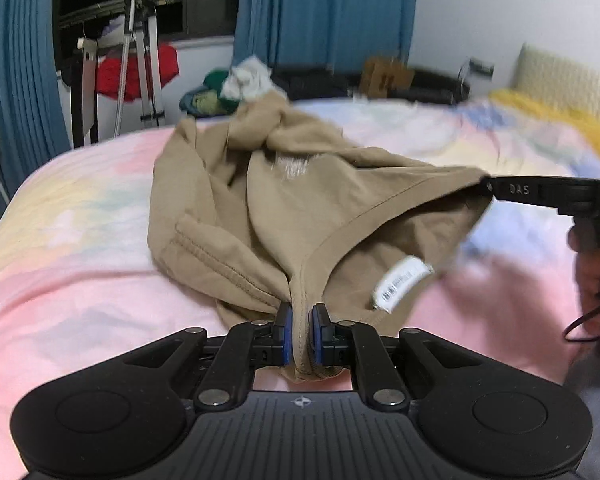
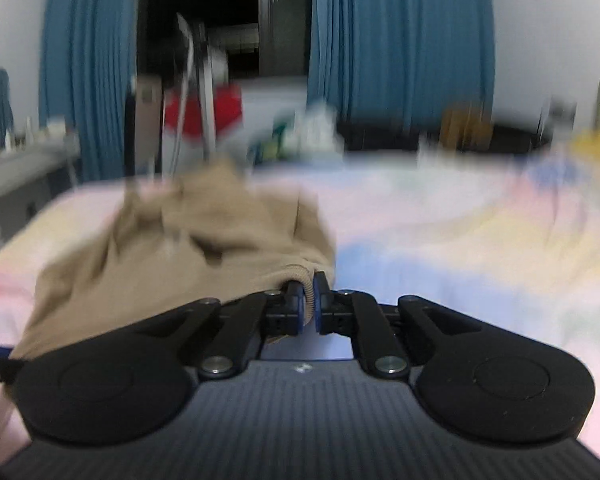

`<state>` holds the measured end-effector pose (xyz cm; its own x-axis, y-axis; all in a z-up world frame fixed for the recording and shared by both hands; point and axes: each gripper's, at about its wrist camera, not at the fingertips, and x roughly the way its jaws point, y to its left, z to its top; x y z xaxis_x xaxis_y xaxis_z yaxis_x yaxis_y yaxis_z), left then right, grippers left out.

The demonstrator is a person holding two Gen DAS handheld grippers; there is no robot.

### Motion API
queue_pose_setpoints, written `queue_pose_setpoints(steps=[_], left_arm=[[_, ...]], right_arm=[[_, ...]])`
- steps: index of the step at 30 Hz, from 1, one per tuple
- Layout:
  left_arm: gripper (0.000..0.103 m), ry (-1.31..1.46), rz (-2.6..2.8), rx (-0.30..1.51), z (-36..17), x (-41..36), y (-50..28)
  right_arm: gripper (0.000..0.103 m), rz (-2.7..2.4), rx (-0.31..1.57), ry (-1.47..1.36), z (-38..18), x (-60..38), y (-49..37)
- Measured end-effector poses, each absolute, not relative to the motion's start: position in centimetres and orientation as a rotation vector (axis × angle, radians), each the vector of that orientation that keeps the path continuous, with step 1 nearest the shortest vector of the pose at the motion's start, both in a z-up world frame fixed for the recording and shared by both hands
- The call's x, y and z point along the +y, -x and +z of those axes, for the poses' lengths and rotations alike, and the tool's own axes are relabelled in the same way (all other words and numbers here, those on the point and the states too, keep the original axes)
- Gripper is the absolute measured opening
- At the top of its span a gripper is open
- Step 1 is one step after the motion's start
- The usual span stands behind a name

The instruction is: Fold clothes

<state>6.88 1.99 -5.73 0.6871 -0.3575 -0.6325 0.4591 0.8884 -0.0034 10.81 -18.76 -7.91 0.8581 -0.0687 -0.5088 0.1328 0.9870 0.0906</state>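
Observation:
A tan garment (image 1: 300,200) lies crumpled on the pastel bedspread (image 1: 80,248), with a white label (image 1: 403,282) showing inside its neck opening. My left gripper (image 1: 301,312) is shut on the ribbed neckline edge near me. My right gripper (image 1: 487,186) comes in from the right in the left wrist view and pinches the other side of the neckline, holding it stretched. In the blurred right wrist view, my right gripper (image 2: 307,292) is shut on the ribbed hem of the garment (image 2: 160,260), which spreads to the left.
A pile of other clothes (image 1: 240,84) lies at the far edge of the bed. A metal drying rack (image 1: 140,60) with a red item stands by the blue curtains (image 1: 323,12). A yellow blanket and a pillow (image 1: 555,76) lie at the far right.

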Motion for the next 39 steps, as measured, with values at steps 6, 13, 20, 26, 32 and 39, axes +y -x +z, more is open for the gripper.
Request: queue_pose_setpoints(steps=[6, 13, 20, 26, 32, 39], left_arm=[[0.031, -0.213, -0.496, 0.591, -5.6, 0.9, -5.7], [0.058, -0.325, -0.484, 0.493, -6.0, -1.4, -5.1], [0.051, -0.495, -0.327, 0.515, -8.4, -2.1, -6.3], [0.051, -0.475, -0.217, 0.466, -7.2, -0.9, -6.5], [0.051, -0.383, -0.125, 0.364, -5.0, 0.6, -6.0], [0.057, -0.342, -0.261, 0.311, -4.0, 0.3, -4.6]], right_arm=[[0.01, -0.079, 0.617, -0.204, -8.7, -19.5, -11.9], [0.01, -0.07, 0.57, -0.203, -8.1, -19.3, -10.9], [0.047, -0.077, 0.601, -0.121, -8.8, -18.4, -11.7], [0.069, -0.005, 0.638, 0.079, -10.3, -14.8, -13.1], [0.069, -0.07, 0.586, 0.213, -11.0, -13.5, -14.0], [0.069, -0.162, 0.443, 0.018, -8.5, -16.7, -12.6]])
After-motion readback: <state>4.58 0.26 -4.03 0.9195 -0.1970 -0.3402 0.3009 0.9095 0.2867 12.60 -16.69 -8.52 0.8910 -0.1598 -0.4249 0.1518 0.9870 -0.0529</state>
